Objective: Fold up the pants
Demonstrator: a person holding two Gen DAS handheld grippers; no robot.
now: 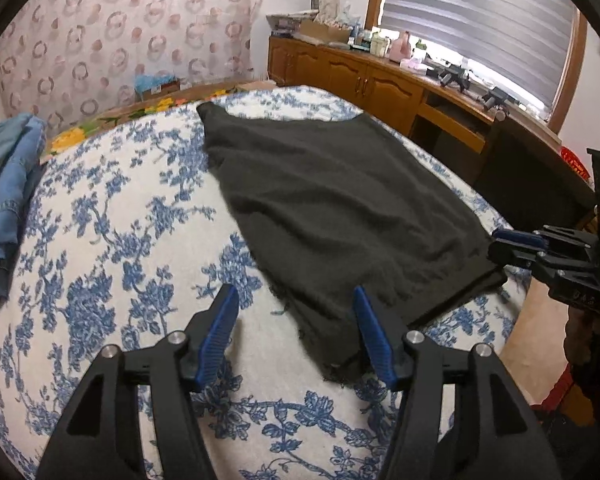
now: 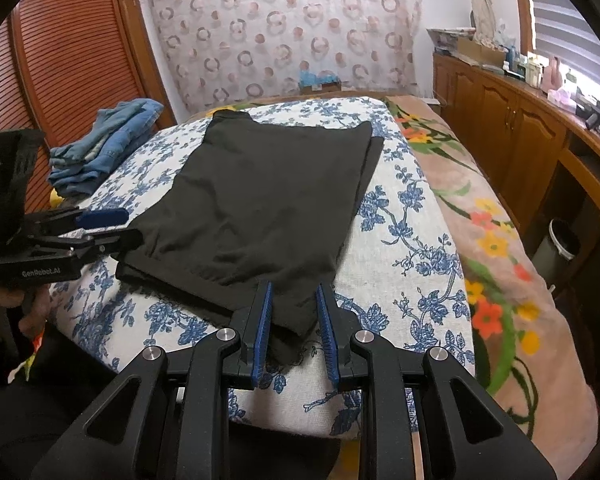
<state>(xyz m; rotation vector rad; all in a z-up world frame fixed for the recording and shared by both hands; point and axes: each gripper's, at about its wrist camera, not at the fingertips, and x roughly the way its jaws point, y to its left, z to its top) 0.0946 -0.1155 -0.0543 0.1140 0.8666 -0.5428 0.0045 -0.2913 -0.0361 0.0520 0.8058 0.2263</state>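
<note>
Pants [image 2: 260, 208] are being laid flat, already doubled over, on the blue-flower cover [image 2: 412, 232], mid frame in the right wrist view. The near hem is being lined up w/ both tools. The left gripper [image 1: 296, 316] is being held wide open at the bottom of its view, one finger over the cloth corner, nothing pinched. The right gripper [image 2: 292, 308] is also being held open, its jaws set around the hem corner, not squeezing yet. Next, prob. both corners are being pinched shut & lifted toward the far end. Jeans [image 2: 104, 140] are sitting upper left.
</note>
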